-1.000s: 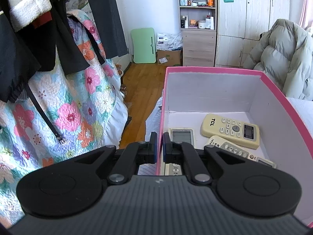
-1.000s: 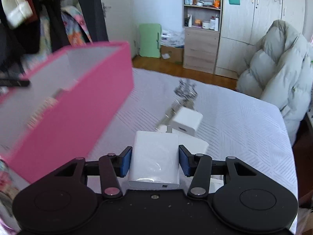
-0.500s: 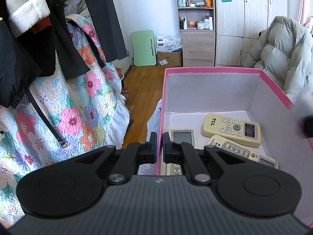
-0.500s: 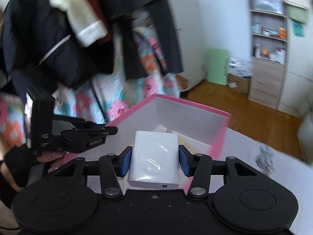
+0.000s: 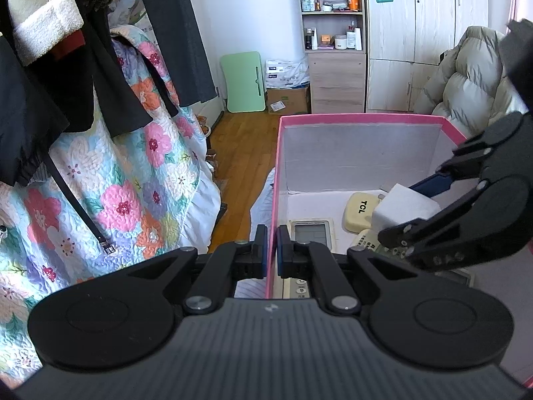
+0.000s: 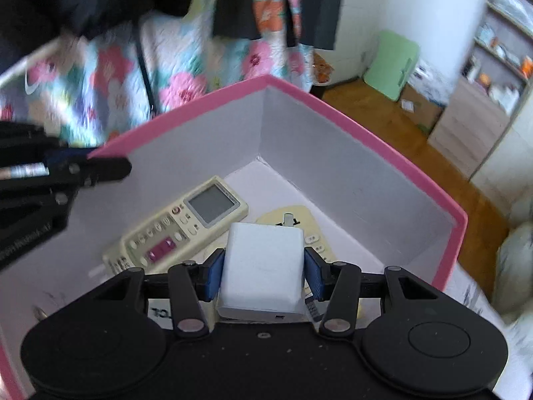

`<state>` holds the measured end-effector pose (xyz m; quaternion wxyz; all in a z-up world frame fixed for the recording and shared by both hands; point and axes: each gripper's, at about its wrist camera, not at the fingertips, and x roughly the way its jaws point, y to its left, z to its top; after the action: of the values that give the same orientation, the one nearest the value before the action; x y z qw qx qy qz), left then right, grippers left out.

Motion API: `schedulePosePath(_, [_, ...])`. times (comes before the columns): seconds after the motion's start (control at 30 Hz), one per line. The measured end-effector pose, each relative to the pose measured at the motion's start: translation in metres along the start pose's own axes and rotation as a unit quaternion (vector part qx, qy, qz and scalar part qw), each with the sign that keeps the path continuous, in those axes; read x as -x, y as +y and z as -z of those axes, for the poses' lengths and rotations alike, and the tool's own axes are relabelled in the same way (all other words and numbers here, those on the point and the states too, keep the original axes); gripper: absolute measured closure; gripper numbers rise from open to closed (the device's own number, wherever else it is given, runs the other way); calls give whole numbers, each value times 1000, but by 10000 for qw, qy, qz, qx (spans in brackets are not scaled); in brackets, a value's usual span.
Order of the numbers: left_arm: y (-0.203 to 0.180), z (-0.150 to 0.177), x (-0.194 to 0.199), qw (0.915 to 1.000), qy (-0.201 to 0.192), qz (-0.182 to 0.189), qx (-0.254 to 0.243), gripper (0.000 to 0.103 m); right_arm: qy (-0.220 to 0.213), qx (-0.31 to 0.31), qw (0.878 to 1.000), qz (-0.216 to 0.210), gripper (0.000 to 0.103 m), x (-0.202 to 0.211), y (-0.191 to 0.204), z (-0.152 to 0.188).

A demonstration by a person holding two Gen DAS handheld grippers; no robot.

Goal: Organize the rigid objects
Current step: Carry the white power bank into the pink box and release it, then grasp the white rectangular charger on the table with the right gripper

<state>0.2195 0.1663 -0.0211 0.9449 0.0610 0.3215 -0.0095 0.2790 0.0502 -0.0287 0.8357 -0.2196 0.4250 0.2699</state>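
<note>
Two grippers worked at one pink box (image 5: 363, 119), a rectangular cardboard carton with a bright pink rim and matte white inner walls. Inside that box lay smooth plastic remotes: a cream TCL remote (image 5: 359, 211) with rounded corners toward the far wall, and a paler remote with a grey screen (image 6: 180, 230) nearer the box's left wall, its buttons small and its one band magenta. A third remote showed only partly beneath the right gripper, too hidden to describe.

The right gripper (image 6: 263, 275) reached down into the box from its right side, blue-padded fingers (image 6: 213, 275) pressed on both flanks of a white charger (image 6: 263, 266), a glossy rounded block with metal prongs pointing toward the box's far corner. That charger hung inside the box above the TCL remote; whether it touched the remote could not be told. In the left wrist view the same charger (image 5: 404, 206) appeared low in the box near its right wall.

The left gripper (image 5: 271, 246) was pinched onto the box's left wall, one finger outside and one inside, level and pointing along the wall.

Beyond the box stretched a wooden floor (image 5: 246, 140), a shelf unit (image 5: 333, 33) and pale wardrobe doors. Left of the box hung a quilted floral blanket (image 5: 126, 183) and dark coats; right of it sat a puffy grey-green jacket (image 5: 466, 83).
</note>
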Motion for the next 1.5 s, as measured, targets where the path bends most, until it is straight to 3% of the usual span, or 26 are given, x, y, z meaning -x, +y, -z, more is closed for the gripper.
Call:
schedulePosePath(0.07, [0, 0, 1, 10000, 1, -5, 12, 98, 1, 167, 9996, 209, 46, 1, 5, -1])
schedulePosePath(0.17, [-2, 1, 1, 10000, 3, -22, -22, 98, -496, 77, 9983, 300, 36, 21, 6, 4])
schedulePosePath(0.27, [-5, 2, 2, 9999, -9, -59, -160, 98, -968, -169, 9952, 30, 36, 51, -6, 17])
schedulePosePath(0.4, [-5, 1, 1, 9998, 3, -71, -190, 98, -1645, -560, 9847, -88, 32, 95, -15, 51])
schedulePosePath(0.47, [-5, 1, 0, 9997, 1, -101, -212, 98, -1955, -819, 9773, -13, 21, 115, -20, 72])
schedulePosePath(0.53, [-5, 1, 0, 9997, 4, -115, -216, 98, -2164, -1088, 9701, 136, 19, 133, -27, 95])
schedulePosePath(0.73, [-6, 3, 1, 9998, 5, -119, -188, 98, -1830, -1667, 9670, 609, 19, 161, -43, 154])
schedulePosePath(0.87, [-9, 4, 1, 9996, 17, -164, -249, 98, -1248, -1920, 9695, 873, 19, 160, -52, 184])
schedulePosePath(1.0, [-12, 5, 2, 9991, 9, -221, -349, 97, -881, -2411, 9615, 980, 19, 153, -58, 219])
schedulePosePath(1.13, [-13, 6, 5, 9989, -70, -223, -410, 97, -680, -3067, 9434, 1066, 19, 142, -68, 247])
schedulePosePath(1.33, [-17, 5, 5, 9982, -92, -313, -509, 97, -380, -3511, 9320, 818, 21, 118, -71, 268])
schedulePosePath(1.4, [-18, 6, 6, 9979, -129, -337, -529, 97, -288, -3538, 9308, 866, 24, 109, -72, 269])
schedulePosePath(1.43, [-18, 6, 7, 9978, -170, -352, -537, 97, -200, -3494, 9324, 904, 35, 105, -71, 270])
schedulePosePath(1.5, [-20, 7, 8, 9973, -227, -393, -579, 97, -70, -3326, 9365, 1107, 42, 97, -67, 269])
